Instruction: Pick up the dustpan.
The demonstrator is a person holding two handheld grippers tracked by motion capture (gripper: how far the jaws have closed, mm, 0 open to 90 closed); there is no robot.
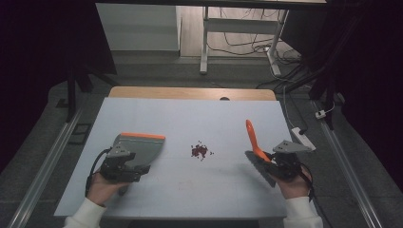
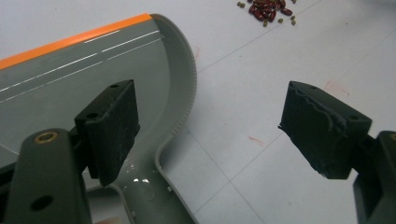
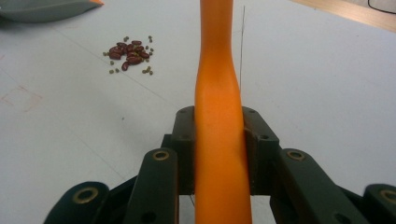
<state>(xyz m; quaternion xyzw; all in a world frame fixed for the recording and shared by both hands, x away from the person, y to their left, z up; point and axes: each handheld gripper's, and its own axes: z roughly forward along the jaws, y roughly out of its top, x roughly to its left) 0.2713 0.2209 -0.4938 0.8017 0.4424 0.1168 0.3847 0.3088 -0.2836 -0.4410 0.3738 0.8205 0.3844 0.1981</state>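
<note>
Right hand-held gripper (image 3: 219, 140) clamps the smooth orange brush handle (image 3: 217, 93); left hand-held gripper (image 2: 210, 126) gapes over a grey, probably plastic, dustpan (image 2: 93, 70), beans (image 1: 199, 151) at its three o'clock.

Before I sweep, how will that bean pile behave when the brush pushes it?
The bean pile is loose, mixed red and tiny green pieces, so it will likely scatter. The small round ones may roll on the smooth table. Light; the dustpan lip should catch them.
</note>
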